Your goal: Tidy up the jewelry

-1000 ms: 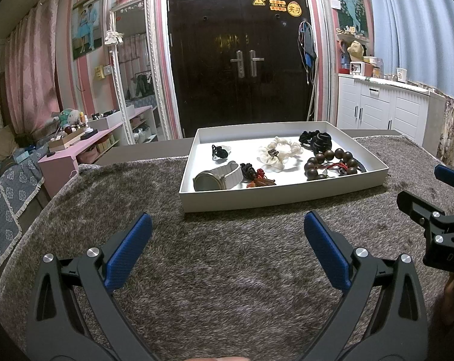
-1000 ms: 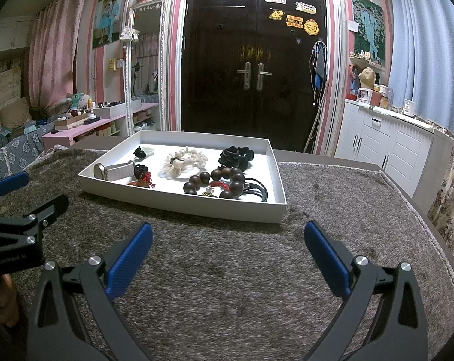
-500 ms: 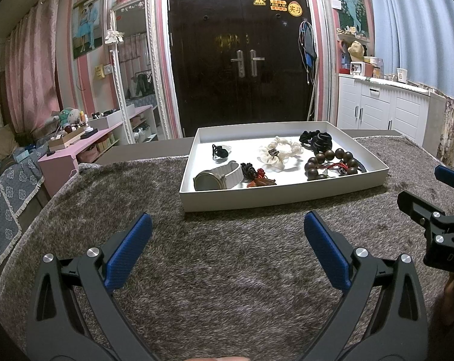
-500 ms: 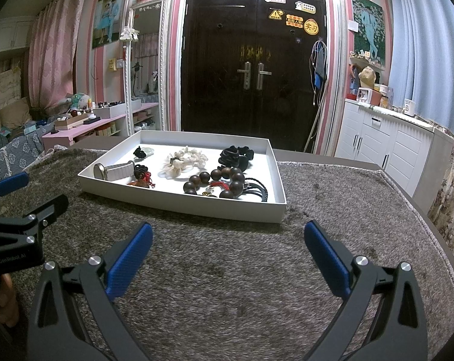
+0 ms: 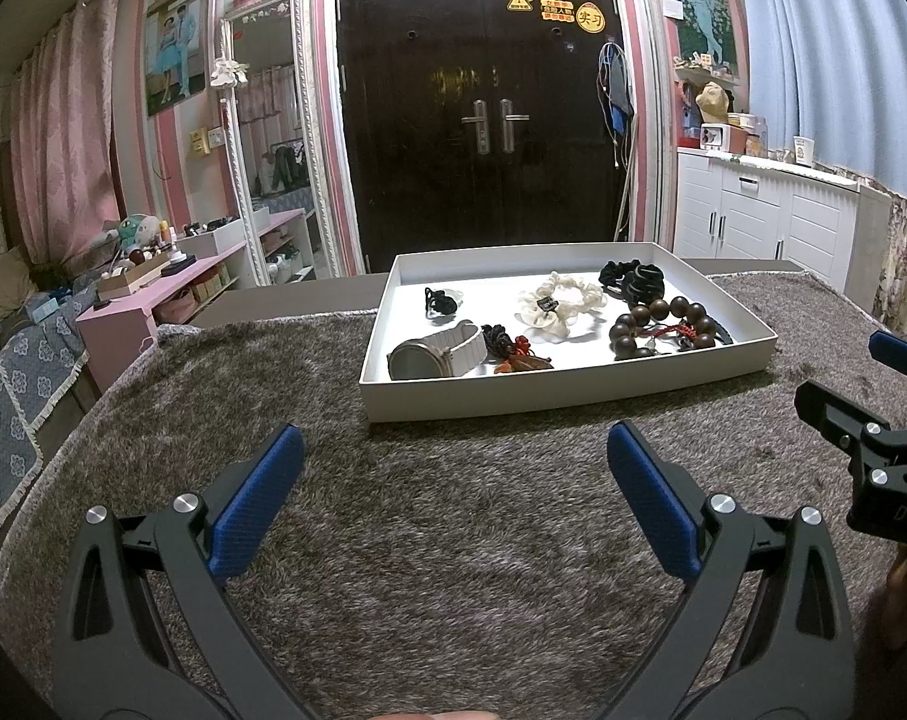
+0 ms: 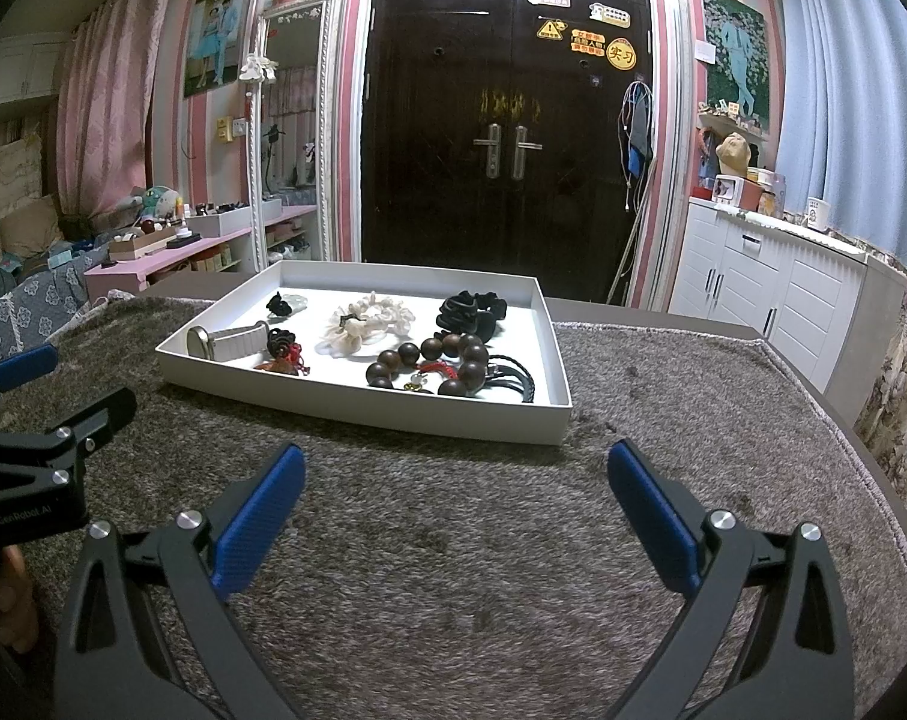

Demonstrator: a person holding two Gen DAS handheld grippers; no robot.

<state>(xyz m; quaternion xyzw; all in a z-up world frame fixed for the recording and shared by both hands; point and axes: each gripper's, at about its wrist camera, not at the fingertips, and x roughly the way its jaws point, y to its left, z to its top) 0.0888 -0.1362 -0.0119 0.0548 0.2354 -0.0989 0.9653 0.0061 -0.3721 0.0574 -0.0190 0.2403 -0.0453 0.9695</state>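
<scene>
With left gripper (image 5: 453,468) and right gripper (image 6: 453,474) both spread, we'd pinch the bead bracelet (image 6: 429,363) — hard, slippery — at its 6 o'clock cord (light).

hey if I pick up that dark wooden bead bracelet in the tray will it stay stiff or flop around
The dark wooden bead bracelet would probably flop: it looks like separate round beads on a cord, so the loop should sag. The smooth beads may slip or roll between the pads. A red tassel lies inside it in the white tray and may dangle.

My table (image 5: 285,306) is covered by a shaggy grey-brown rug (image 5: 453,540). Directly on the rug, toward the far side, sits a shallow white tray (image 5: 573,396), slightly right of centre.
</scene>
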